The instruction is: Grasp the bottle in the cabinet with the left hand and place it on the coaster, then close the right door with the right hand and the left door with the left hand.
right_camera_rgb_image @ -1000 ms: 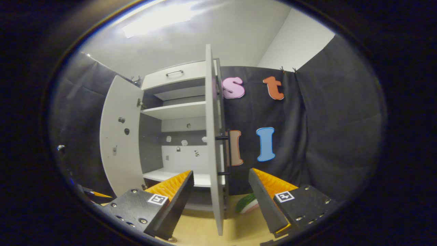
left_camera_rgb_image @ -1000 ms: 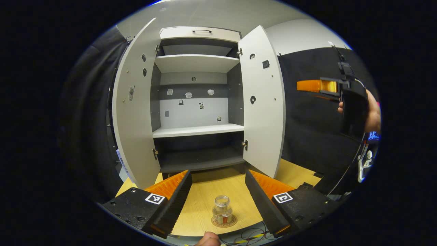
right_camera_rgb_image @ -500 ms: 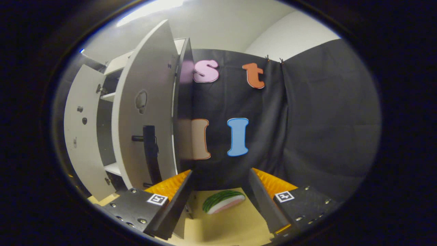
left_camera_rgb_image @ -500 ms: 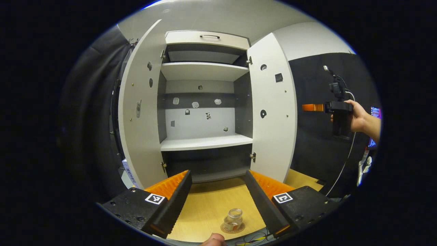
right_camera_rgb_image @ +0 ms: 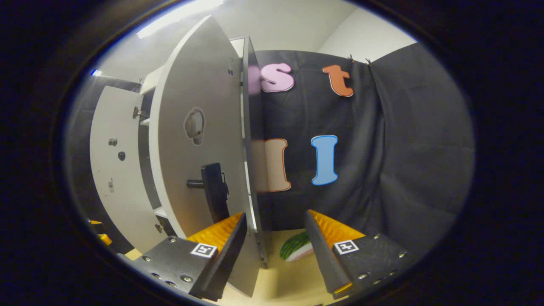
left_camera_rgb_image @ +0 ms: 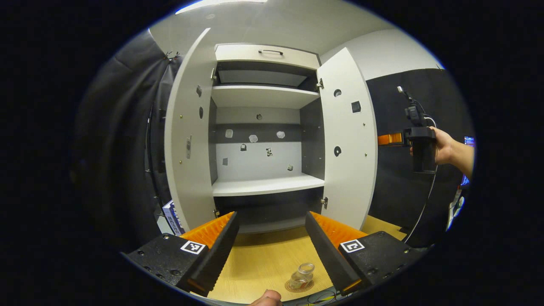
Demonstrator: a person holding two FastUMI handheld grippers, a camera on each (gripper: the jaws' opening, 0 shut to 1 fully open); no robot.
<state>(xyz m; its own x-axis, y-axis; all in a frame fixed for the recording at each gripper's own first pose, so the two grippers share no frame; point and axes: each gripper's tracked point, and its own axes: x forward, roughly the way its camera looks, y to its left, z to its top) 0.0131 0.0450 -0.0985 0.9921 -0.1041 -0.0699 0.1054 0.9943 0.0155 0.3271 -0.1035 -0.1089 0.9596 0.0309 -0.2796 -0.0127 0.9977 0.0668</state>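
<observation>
Cabinet (left_camera_rgb_image: 263,127) stands open on the wooden tabletop (left_camera_rgb_image: 263,259), both doors swung wide, and its shelves carry nothing I can make out beyond small marks on the back panel. From the left gripper view the left door (left_camera_rgb_image: 189,144) hides whatever sits behind it, apart from the corner of a box (left_camera_rgb_image: 172,214) at its foot. The right door (left_camera_rgb_image: 348,140) stands edge-out, with black cloth beyond it. In the right gripper view that door's outer face and dark handle (right_camera_rgb_image: 214,191) sit just ahead of the left finger, and the door's free edge falls in the gap between the fingers; whether anything touches is hard to say. The right gripper (right_camera_rgb_image: 274,246) has its jaws spread, gripping nothing; behind them a green-and-white object (right_camera_rgb_image: 295,248), possibly a toy melon slice, lies half hidden. The left gripper (left_camera_rgb_image: 272,246) is also spread and empty above bare table. The small glass bottle (left_camera_rgb_image: 302,274) stands on the round coaster (left_camera_rgb_image: 299,285) at the table's near edge, partly cut off by the right finger.
</observation>
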